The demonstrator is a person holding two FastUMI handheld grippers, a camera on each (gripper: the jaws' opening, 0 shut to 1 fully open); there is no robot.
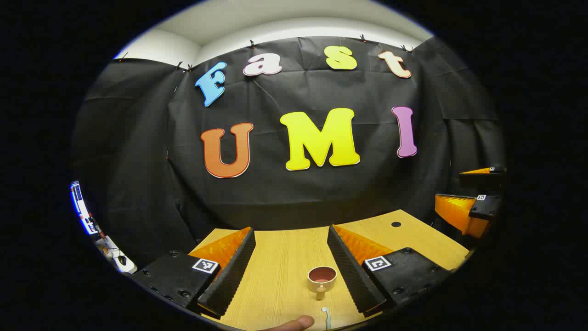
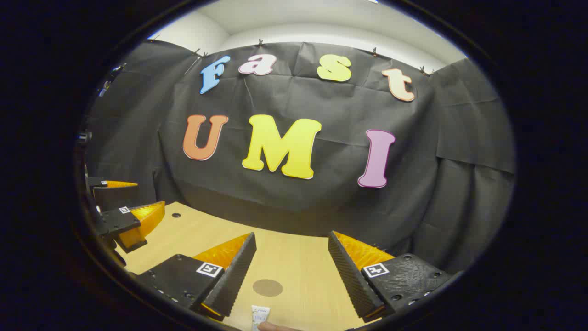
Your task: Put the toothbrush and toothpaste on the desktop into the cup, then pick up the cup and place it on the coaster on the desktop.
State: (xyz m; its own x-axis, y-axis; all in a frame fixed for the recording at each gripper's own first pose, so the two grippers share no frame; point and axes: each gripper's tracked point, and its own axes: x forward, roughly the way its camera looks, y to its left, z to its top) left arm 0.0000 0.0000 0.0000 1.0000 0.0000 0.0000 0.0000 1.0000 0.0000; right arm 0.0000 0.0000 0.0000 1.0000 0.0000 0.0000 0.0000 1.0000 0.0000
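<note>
Left tongs point(image 1: 291, 271) open above the desk point(image 1: 280, 257): toothbrush point(image 1: 325, 316) nearest, cup point(image 1: 321, 277) just beyond, between the fingers. Right tongs point(image 2: 291, 276) open: toothpaste point(image 2: 259, 316) nearest, coaster point(image 2: 268, 288) just beyond, between the fingers.

light: bright, even, perhaps overhead | shadows: soft | edges: fisheye-bent | focus: sharp
</note>
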